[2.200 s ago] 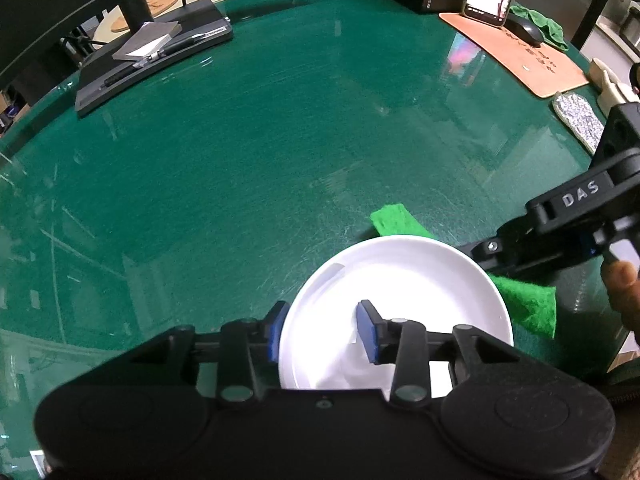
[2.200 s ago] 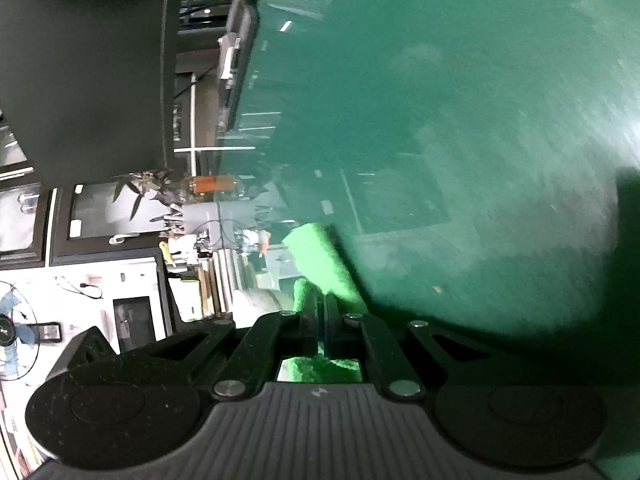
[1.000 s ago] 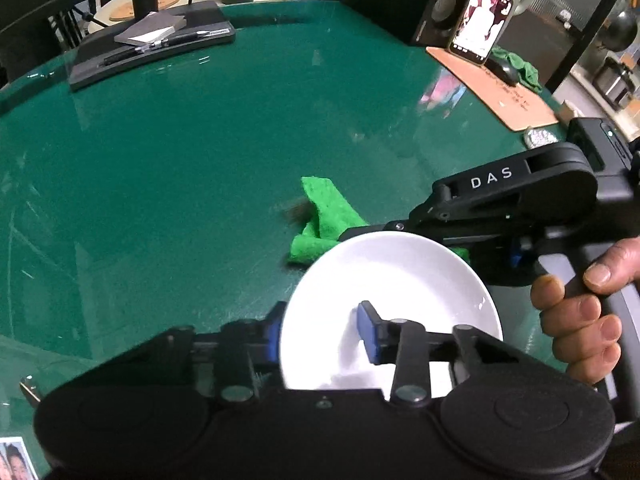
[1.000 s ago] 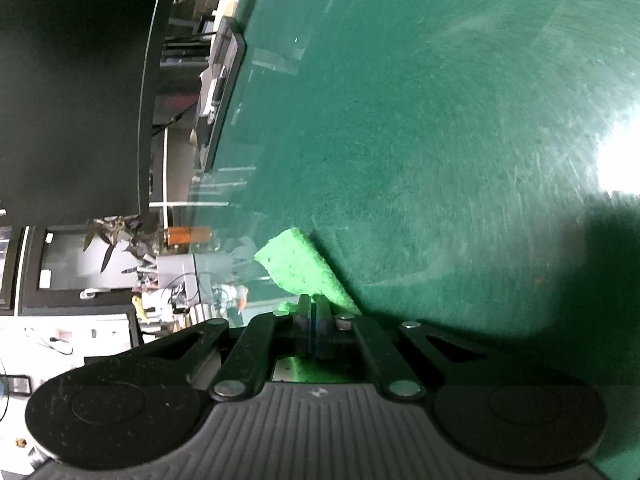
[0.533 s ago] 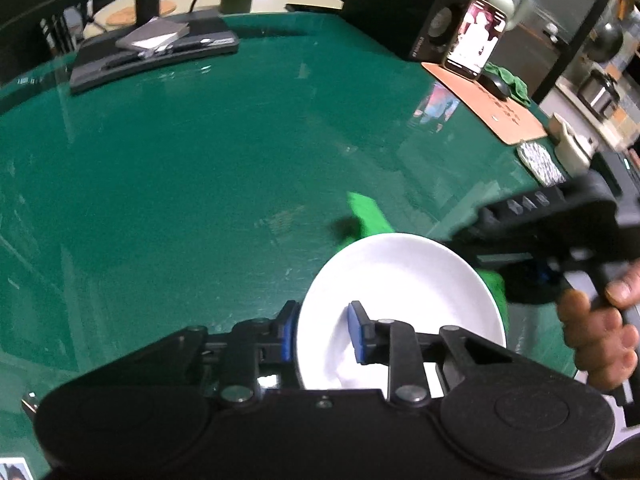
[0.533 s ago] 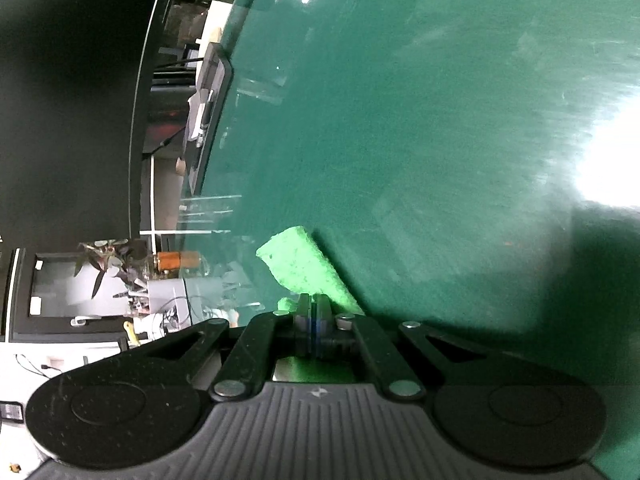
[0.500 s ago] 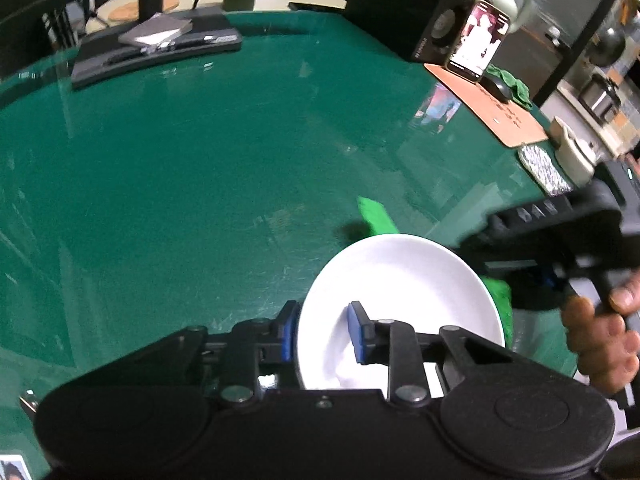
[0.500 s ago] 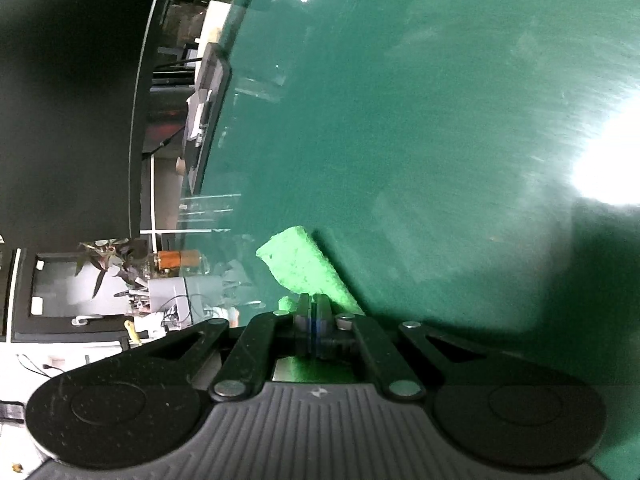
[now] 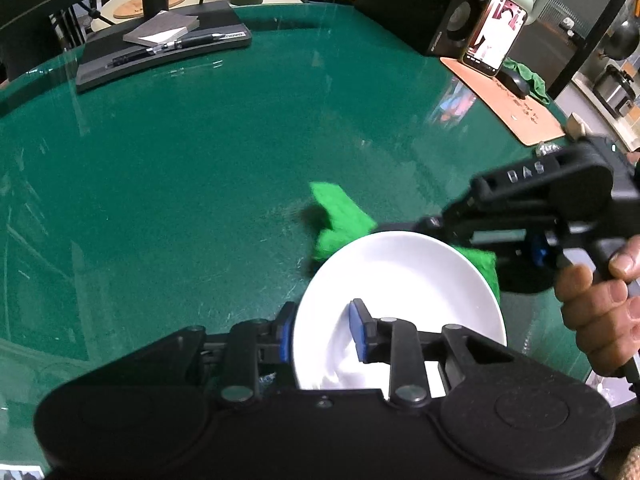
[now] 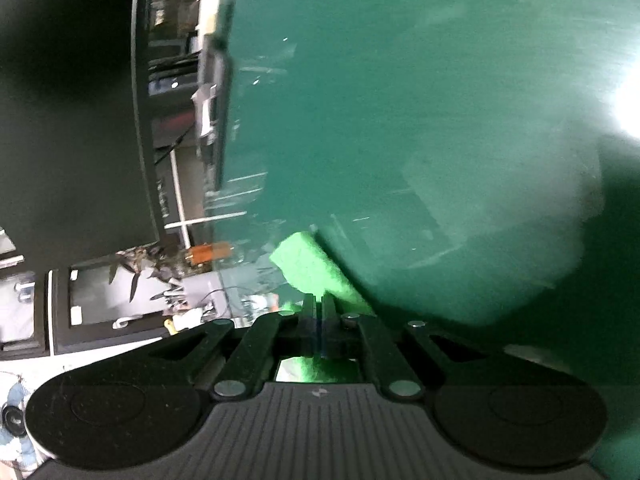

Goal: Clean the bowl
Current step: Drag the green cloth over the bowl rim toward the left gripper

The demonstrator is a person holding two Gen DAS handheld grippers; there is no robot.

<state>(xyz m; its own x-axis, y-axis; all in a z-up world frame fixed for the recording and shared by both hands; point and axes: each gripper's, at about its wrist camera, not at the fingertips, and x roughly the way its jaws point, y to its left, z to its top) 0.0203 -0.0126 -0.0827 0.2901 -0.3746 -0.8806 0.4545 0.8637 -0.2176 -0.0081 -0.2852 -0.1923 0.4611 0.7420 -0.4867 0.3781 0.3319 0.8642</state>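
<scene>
A white bowl hangs tilted over the green table. My left gripper grips its near rim, one blue pad outside and one inside; its jaws are opening slightly with the rim still pressed between them. From the right, my right gripper reaches behind the bowl's far rim, held by a person's hand. It is pinching a bright green cloth, which sticks out past the bowl's left edge. In the right wrist view the cloth shows between the right gripper's narrow, just-opening jaws.
A black stand with a notebook and pen sits at the table's far left. At the far right are a black speaker, a lit phone, a mouse and a tan mat.
The right gripper and the green cloth swung right behind the bowl, then back left, so more cloth shows past the rim. The bowl stays in the left gripper.
</scene>
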